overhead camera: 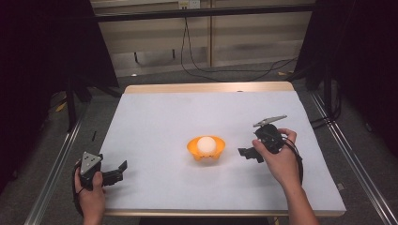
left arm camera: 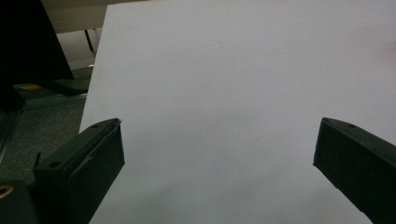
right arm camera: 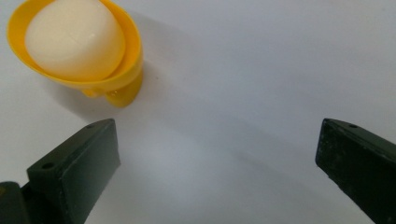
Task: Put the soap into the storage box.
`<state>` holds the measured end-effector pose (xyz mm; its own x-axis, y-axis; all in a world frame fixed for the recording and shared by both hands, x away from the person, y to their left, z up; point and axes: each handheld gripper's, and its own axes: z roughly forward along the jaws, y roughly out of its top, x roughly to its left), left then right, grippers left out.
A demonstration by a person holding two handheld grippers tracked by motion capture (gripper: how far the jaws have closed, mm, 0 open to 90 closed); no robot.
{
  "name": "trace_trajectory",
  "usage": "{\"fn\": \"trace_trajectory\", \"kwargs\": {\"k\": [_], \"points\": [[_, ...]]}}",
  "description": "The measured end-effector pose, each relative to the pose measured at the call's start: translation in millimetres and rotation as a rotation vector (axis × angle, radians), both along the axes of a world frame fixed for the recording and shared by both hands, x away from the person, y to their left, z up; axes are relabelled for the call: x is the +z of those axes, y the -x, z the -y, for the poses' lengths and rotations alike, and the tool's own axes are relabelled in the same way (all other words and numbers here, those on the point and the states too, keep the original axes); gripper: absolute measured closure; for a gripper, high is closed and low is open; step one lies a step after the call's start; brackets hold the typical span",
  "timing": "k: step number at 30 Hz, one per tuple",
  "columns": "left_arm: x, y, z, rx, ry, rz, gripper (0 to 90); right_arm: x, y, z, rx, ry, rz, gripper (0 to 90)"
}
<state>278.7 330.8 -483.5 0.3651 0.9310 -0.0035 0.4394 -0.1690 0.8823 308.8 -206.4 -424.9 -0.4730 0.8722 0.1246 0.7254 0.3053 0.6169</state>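
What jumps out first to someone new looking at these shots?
The orange bowl holding a white ball at the middle of the pale table draws the eye first. The right hand-held gripper sits just beside it with jaws open, the bowl at the upper left of its own view. The left hand-held gripper waits open at the table's near left corner.

bare mat (overhead camera: 155, 117) around central bowl (overhead camera: 206, 149)
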Motion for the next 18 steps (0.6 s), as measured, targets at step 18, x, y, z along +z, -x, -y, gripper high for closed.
{"fn": "trace_trajectory", "kwargs": {"k": [18], "points": [[-0.2, -0.1, 0.4, -0.003, 0.001, 0.000, 1.6, -21.0, 22.3, 46.4, -0.064, -0.012, 0.036, 0.0]]}}
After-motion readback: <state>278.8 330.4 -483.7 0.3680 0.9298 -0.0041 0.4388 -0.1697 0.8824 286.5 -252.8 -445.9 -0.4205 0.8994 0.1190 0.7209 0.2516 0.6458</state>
